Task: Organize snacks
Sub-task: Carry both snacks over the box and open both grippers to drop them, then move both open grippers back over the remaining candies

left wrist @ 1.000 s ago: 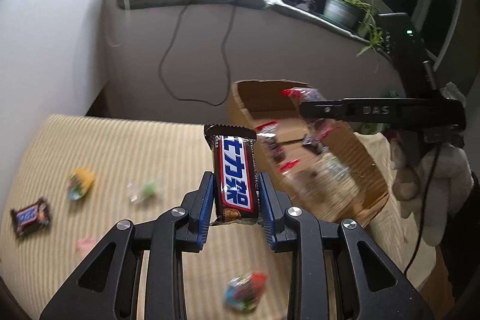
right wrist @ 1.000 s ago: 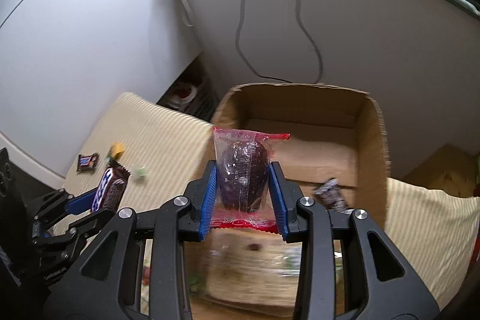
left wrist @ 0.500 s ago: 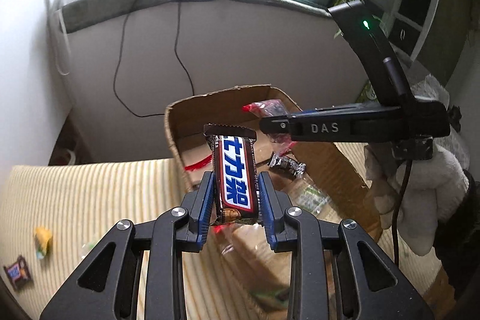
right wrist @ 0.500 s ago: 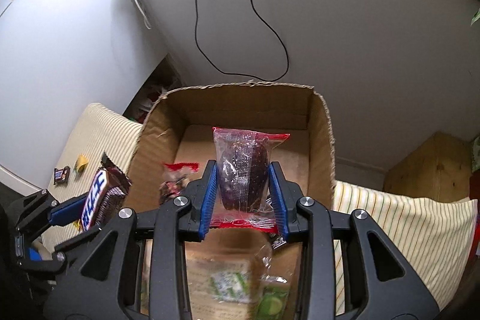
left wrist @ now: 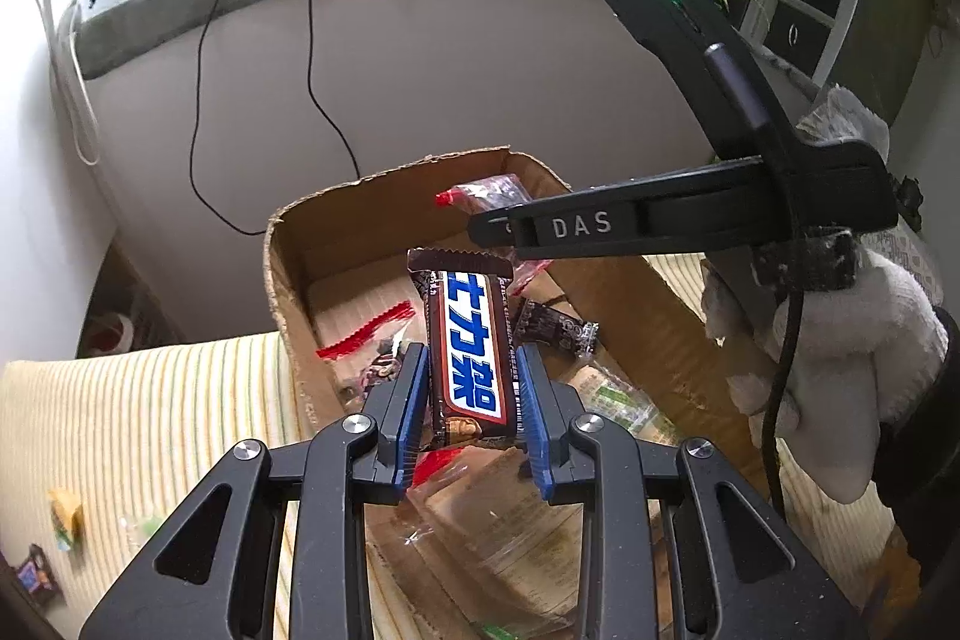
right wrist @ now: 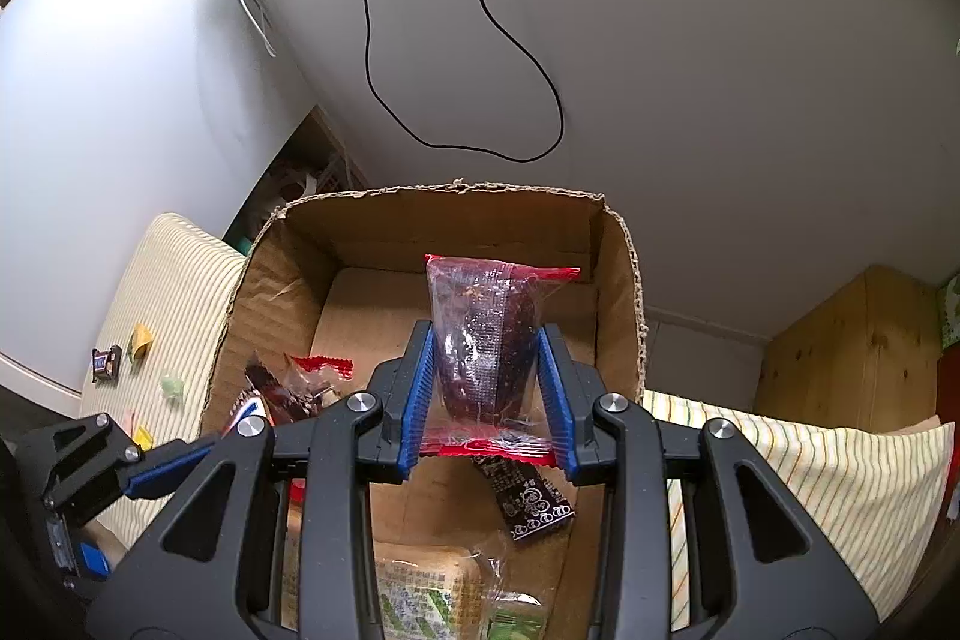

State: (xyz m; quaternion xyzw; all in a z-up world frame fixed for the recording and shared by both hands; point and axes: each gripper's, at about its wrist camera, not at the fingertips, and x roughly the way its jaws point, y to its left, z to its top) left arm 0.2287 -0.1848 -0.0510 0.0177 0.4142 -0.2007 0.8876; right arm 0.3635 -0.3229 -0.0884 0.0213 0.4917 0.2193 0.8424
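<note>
- Cardboard box (right wrist: 621,292), open-topped, fills the centre of both wrist views; several wrapped snacks already lie on its floor, among them a dark wrapper (right wrist: 531,499) and a green-labelled packet (right wrist: 420,598).
- Left hand-held gripper (left wrist: 471,400) is clenched on an upright chocolate bar (left wrist: 471,346), held above the box's near left corner.
- Right hand-held gripper (right wrist: 486,394) is clenched on a clear red-edged pouch (right wrist: 486,334), held above the box's middle.
- Neither snack is dropped in yet.
- A few small sweets (right wrist: 141,340) remain on the striped cushion (right wrist: 174,280) at lower left, so the task looks partly done.
</note>
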